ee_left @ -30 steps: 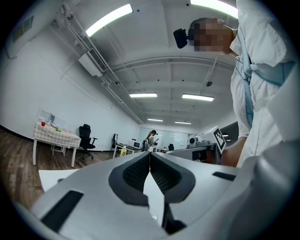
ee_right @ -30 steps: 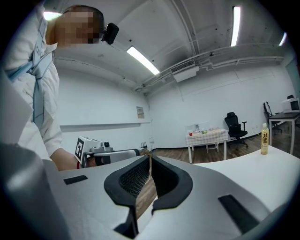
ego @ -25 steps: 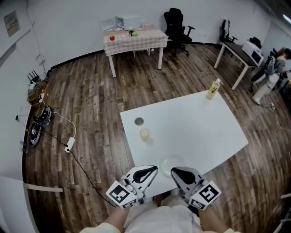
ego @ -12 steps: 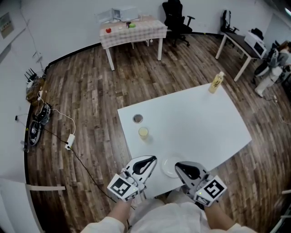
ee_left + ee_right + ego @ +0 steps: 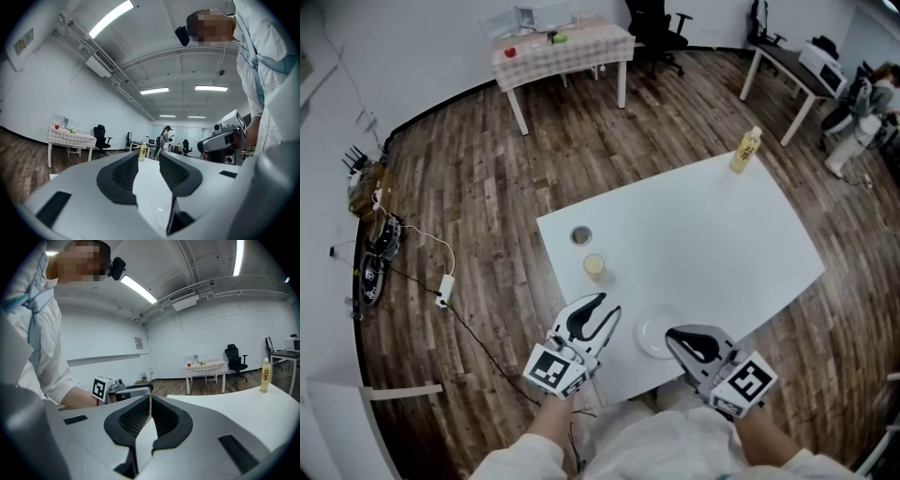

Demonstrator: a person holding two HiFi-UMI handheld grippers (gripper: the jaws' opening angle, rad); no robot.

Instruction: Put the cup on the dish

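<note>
A small cup (image 5: 594, 265) of pale yellow liquid stands near the left edge of the white table (image 5: 712, 234). The white dish (image 5: 657, 335) lies by the table's near edge. My left gripper (image 5: 600, 306) hovers just short of the cup, to the near side of it. Its jaws have just been opening, and in the left gripper view (image 5: 149, 158) only bare tabletop shows in the gap. My right gripper (image 5: 674, 336) sits at the dish's near right rim, and in its own view (image 5: 150, 401) the jaws meet with nothing held. Neither gripper view shows the cup.
A small grey round thing (image 5: 581, 235) sits just beyond the cup. A yellow drink bottle (image 5: 744, 150) stands at the table's far right corner. A checked table (image 5: 562, 47), office chairs and a desk line the back wall. Cables (image 5: 441, 291) run over the wooden floor at left.
My left gripper has moved forward over the table's near edge toward the cup, and its jaws have parted. The right gripper has shifted a little to the right by the dish.
</note>
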